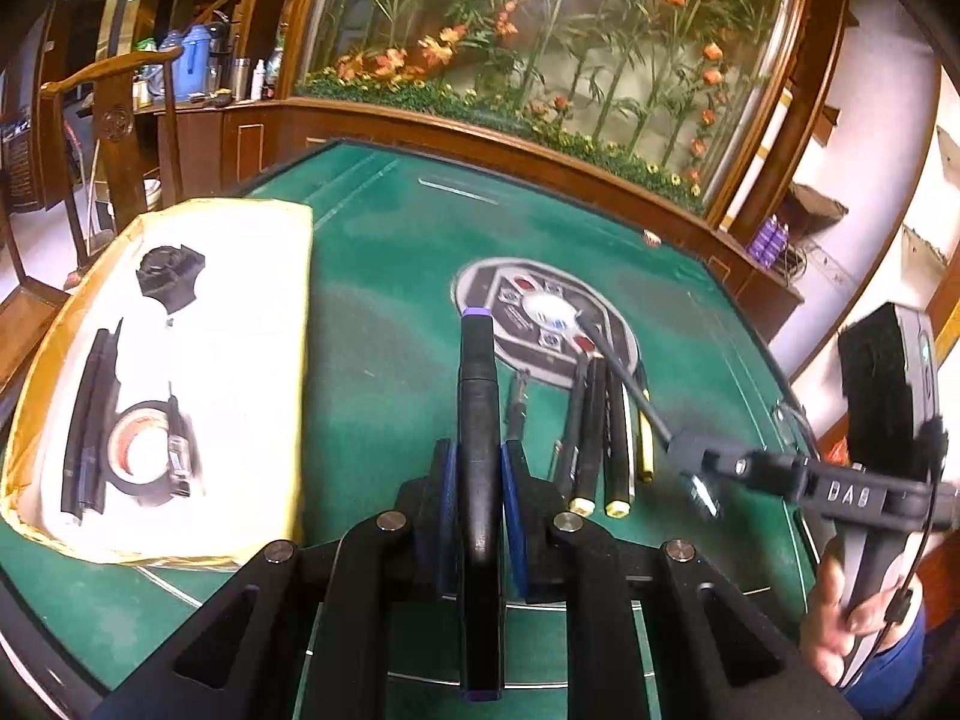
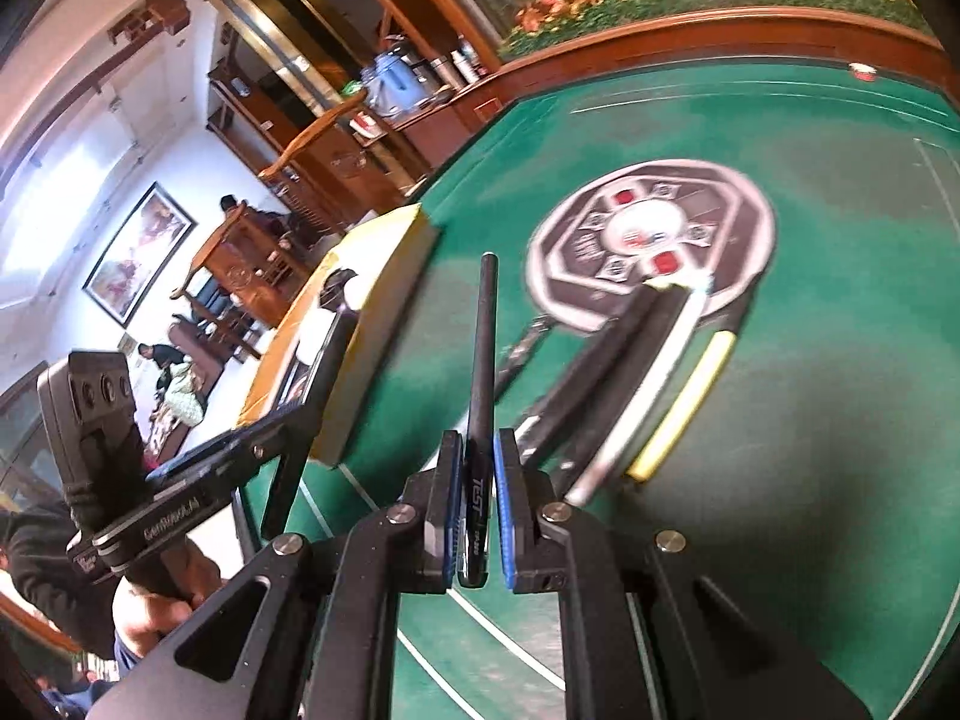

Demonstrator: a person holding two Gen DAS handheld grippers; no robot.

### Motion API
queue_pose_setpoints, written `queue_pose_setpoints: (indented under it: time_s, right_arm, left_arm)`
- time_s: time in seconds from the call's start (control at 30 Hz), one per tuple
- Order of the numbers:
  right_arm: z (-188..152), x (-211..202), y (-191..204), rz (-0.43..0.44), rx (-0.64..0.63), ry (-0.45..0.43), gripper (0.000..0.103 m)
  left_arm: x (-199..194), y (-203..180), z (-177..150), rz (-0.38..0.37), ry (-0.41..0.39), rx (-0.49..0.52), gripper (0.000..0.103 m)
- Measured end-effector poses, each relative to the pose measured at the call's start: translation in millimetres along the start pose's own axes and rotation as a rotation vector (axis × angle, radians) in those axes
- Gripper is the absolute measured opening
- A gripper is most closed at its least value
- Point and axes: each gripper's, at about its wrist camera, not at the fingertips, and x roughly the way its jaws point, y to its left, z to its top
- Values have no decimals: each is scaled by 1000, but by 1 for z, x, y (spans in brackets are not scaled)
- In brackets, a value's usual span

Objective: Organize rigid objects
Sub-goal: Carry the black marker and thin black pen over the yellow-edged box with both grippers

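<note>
My left gripper (image 1: pixel 479 456) is shut on a black marker with a purple cap (image 1: pixel 478 396), held above the green table. My right gripper (image 2: pixel 479 450) is shut on a thin black pen (image 2: pixel 483 354); it also shows in the left wrist view (image 1: pixel 696 468) at the right, the pen (image 1: pixel 624 372) pointing up-left. Several black, white and yellow pens (image 1: pixel 606 432) lie in a row on the felt right of the left gripper; they show in the right wrist view (image 2: pixel 636 372). A yellow-rimmed white tray (image 1: pixel 252 324) at the left holds a tape roll (image 1: pixel 141 447), black sticks (image 1: pixel 90 420) and a black part (image 1: pixel 171 276).
A round grey control panel (image 1: pixel 543 312) sits in the middle of the green mahjong table (image 1: pixel 384 276). A wooden ledge with artificial flowers (image 1: pixel 540 60) runs behind. A wooden chair (image 1: pixel 132 120) stands at the far left. The left gripper's body (image 2: pixel 198 480) is near the tray (image 2: pixel 384 276).
</note>
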Motion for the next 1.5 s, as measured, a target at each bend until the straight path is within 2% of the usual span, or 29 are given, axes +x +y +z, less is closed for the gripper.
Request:
queue_pose_setpoints:
  time_s: [0.3,0.67,1.0,1.5]
  right_arm:
    - [4,28,50,100,1,52,10]
    - [24,81,121,170,-49,112,10]
    - [34,149,149,138,-57,179,10]
    - [30,194,157,58,-84,228,10]
  left_arm:
    - [-29,41,11,36,-75,-73,15]
    - [-44,125,16,148,-122,-227,15]
    - [-24,172,16,193,-90,-294,15]
    - [-4,185,11,190,-31,-312,15]
